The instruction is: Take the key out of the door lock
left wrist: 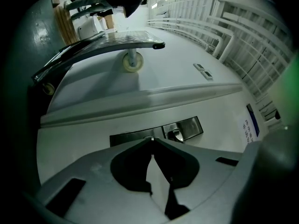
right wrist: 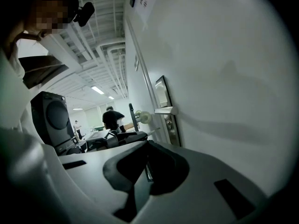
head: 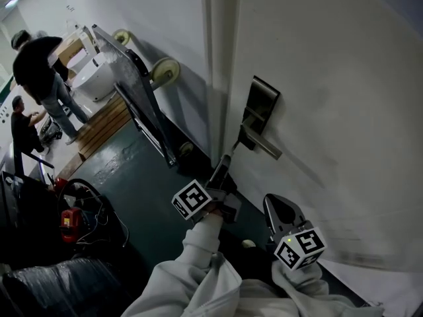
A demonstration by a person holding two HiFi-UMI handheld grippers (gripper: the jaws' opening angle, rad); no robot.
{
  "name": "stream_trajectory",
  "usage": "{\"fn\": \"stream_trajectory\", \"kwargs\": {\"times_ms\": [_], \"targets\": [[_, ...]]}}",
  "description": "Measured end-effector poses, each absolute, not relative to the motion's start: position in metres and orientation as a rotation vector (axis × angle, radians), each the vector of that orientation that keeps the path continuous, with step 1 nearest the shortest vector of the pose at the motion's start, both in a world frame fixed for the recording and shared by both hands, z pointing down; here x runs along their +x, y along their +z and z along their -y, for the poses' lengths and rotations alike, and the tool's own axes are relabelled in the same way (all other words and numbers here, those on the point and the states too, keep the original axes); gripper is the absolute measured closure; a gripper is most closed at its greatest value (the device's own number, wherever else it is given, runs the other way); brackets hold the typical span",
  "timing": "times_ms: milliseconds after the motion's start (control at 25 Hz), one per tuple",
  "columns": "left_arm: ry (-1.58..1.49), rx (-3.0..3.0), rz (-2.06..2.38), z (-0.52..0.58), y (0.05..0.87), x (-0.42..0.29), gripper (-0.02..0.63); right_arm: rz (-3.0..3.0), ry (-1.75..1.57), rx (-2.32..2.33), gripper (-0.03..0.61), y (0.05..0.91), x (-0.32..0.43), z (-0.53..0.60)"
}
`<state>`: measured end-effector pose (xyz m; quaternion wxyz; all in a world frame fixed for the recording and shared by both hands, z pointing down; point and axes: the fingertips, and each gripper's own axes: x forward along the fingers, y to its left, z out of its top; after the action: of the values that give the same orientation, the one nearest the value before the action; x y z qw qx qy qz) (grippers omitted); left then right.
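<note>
The left tool (head: pixel 225 161) points level at the white door (head: pixel 344 98) with its jaws pinched together. A tiny bright sliver (left wrist: pixel 150 138) at their tips may be the key, but it is too small to be sure. Just ahead of those tips sits the metal lock plate (head: pixel 262 101) with its lever handle (head: pixel 266 148); to the right, further back from the plate, the right tool (head: pixel 273 205) hangs beside the door, its jaws narrow and the pads all but meeting.

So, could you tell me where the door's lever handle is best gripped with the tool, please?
Probably the lever handle near its free end, coming straight at the door, one jaw above and one below. It is a slim, roughly level bar standing off the lock plate.
</note>
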<state>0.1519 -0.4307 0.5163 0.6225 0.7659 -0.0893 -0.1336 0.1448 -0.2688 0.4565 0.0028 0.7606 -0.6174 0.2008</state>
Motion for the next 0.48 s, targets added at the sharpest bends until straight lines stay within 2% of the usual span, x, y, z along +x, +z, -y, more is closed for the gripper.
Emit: {"fn": "stream_trajectory", "kwargs": {"times_ms": [480], "targets": [[-0.364, 1.832, 0.305, 0.433, 0.505, 0.109, 0.588, 2.080, 0.607, 2.275, 0.526, 0.450, 0.131, 0.278]]}}
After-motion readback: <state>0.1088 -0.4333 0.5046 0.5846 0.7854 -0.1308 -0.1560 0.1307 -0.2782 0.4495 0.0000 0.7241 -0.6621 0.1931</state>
